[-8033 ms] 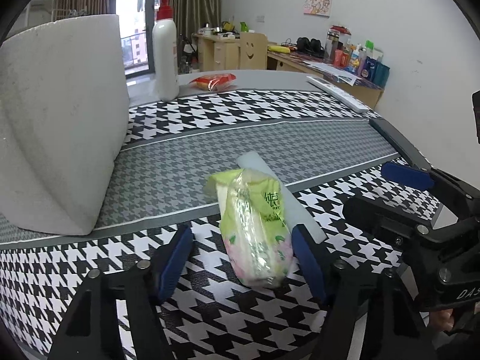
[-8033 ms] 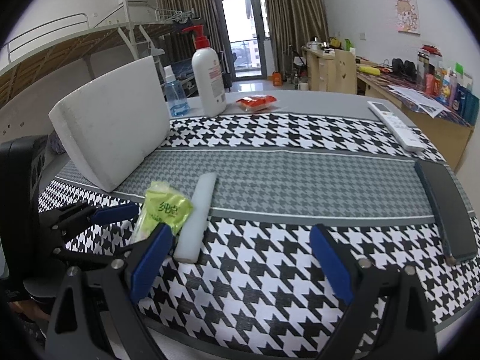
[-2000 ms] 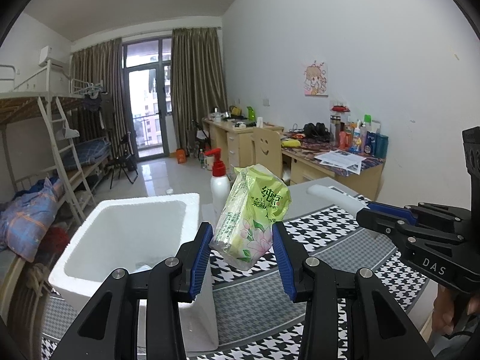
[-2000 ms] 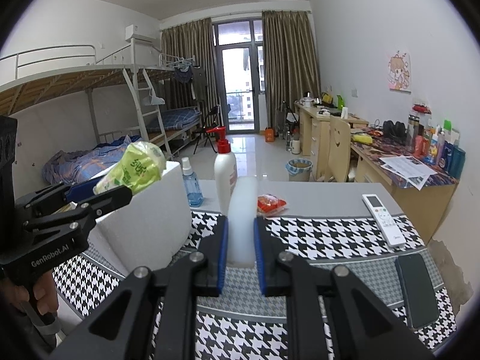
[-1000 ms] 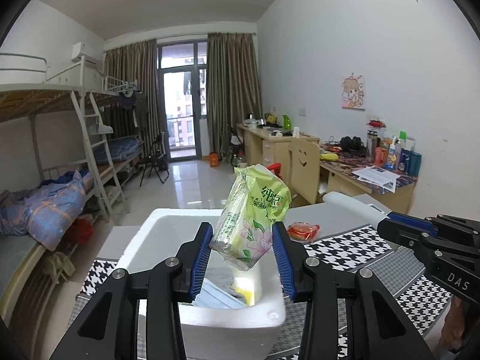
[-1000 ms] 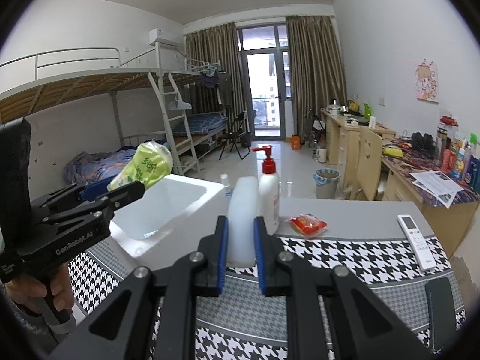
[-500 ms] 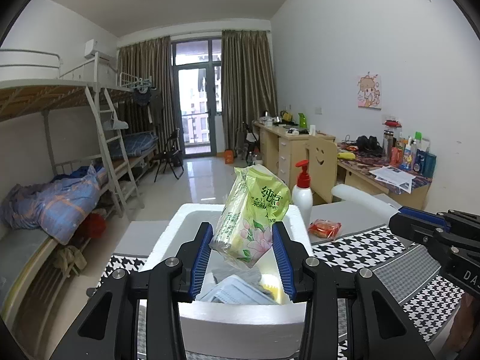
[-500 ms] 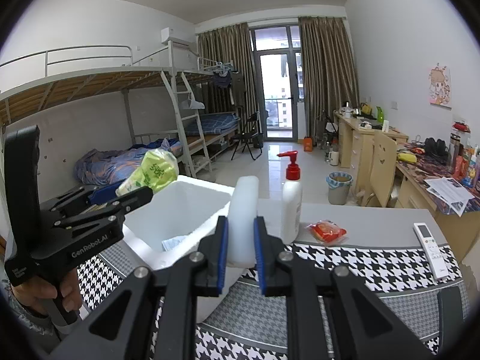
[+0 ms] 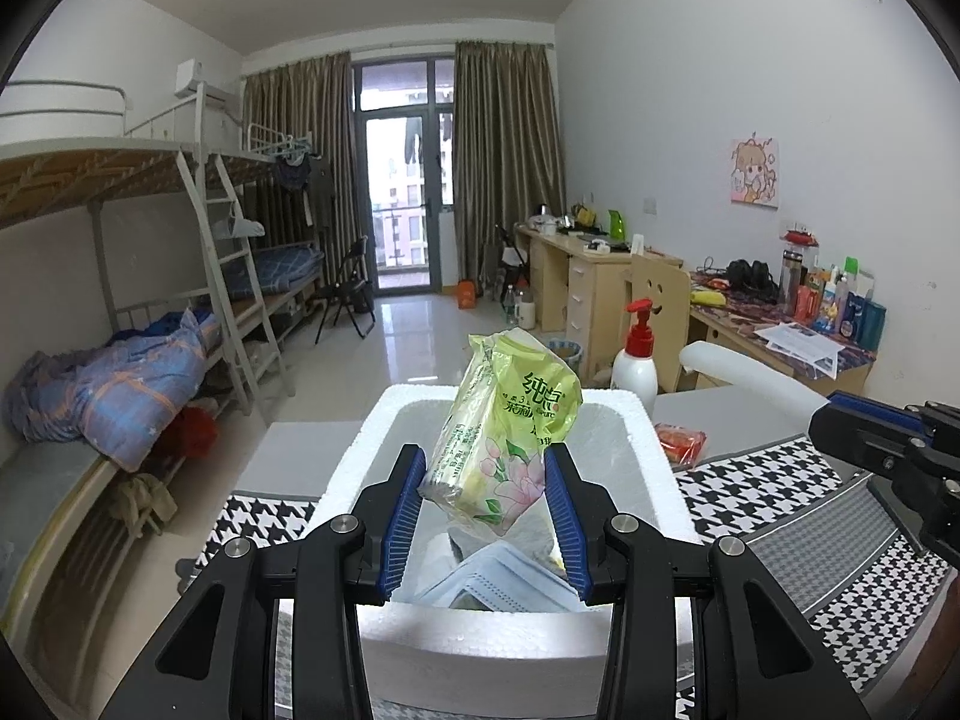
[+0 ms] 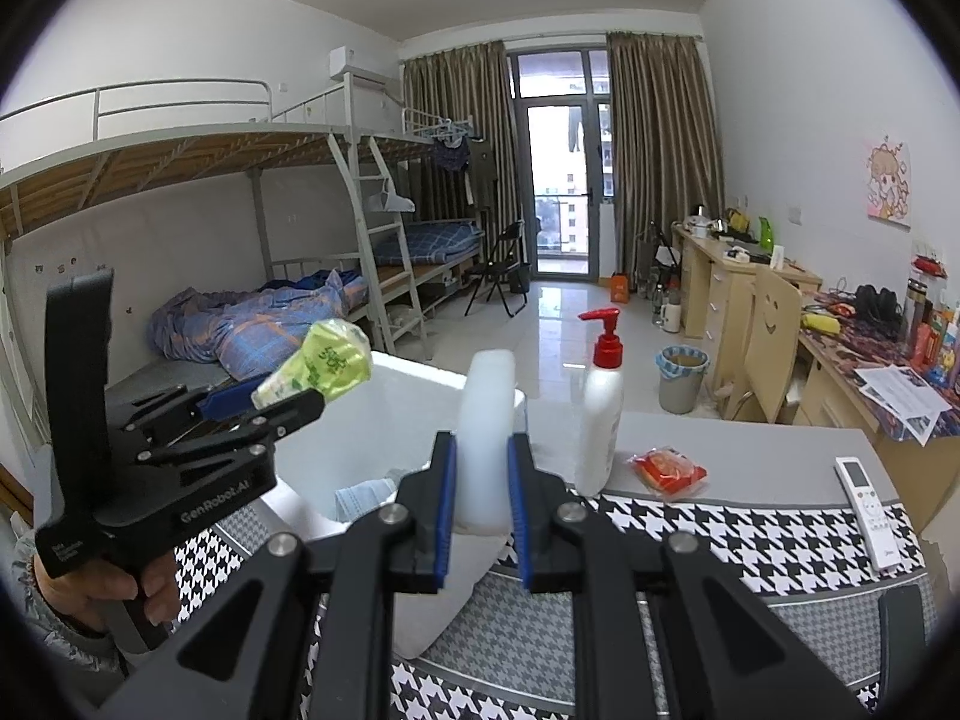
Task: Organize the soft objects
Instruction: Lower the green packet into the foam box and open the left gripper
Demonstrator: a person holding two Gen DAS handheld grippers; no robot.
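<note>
My left gripper (image 9: pixel 486 516) is shut on a green tissue pack (image 9: pixel 510 432) and holds it over the open white foam box (image 9: pixel 654 468). The pack also shows in the right wrist view (image 10: pixel 318 369), above the box (image 10: pixel 414 408). A blue face mask (image 9: pixel 504 582) lies inside the box. My right gripper (image 10: pixel 480 516) is shut on a white foam strip (image 10: pixel 487 438), held upright beside the box's right side. The strip shows in the left wrist view (image 9: pixel 750 381).
A white pump bottle with a red top (image 10: pixel 600 414) and a red snack packet (image 10: pixel 666 465) stand behind the box on the houndstooth table (image 10: pixel 720 534). A white remote (image 10: pixel 867 507) and a dark phone (image 10: pixel 900 618) lie at the right edge.
Both grippers have moved left towards the box. The tissue pack now hangs lower over the box opening, and the mask inside shows more.
</note>
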